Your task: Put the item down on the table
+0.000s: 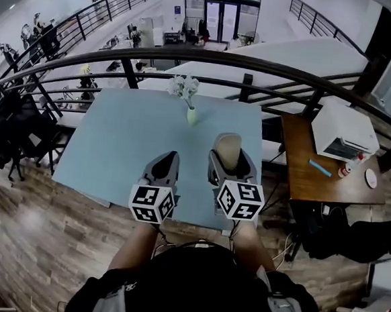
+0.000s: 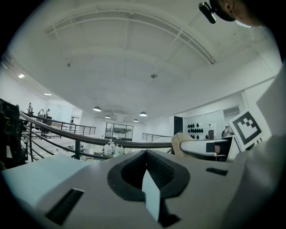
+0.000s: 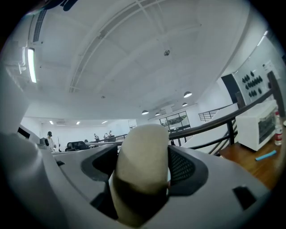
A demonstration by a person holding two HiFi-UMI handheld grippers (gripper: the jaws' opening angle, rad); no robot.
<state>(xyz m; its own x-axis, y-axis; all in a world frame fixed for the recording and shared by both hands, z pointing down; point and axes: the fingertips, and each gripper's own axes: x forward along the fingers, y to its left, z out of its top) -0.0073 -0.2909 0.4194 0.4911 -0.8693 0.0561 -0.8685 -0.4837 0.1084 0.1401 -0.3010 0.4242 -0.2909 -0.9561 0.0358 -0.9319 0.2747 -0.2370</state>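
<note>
My right gripper (image 1: 230, 161) is shut on a beige, rounded oblong item (image 1: 228, 146), which sticks out past the jaws over the near right part of the light blue table (image 1: 115, 146). The right gripper view has the item (image 3: 143, 165) filling the gap between the dark pads (image 3: 185, 167), and the gripper tilts up towards the ceiling. My left gripper (image 1: 169, 158) hangs beside it over the table's near edge, shut with nothing in it. In the left gripper view its jaws (image 2: 146, 157) meet, and the beige item (image 2: 181, 140) shows to the right.
A small vase of white flowers (image 1: 190, 103) stands at the table's far middle. A dark curved railing (image 1: 210, 59) runs behind the table. To the right is a wooden desk (image 1: 308, 174) with a white appliance (image 1: 344, 132), a blue pen (image 1: 320, 168) and a small bottle (image 1: 347, 168).
</note>
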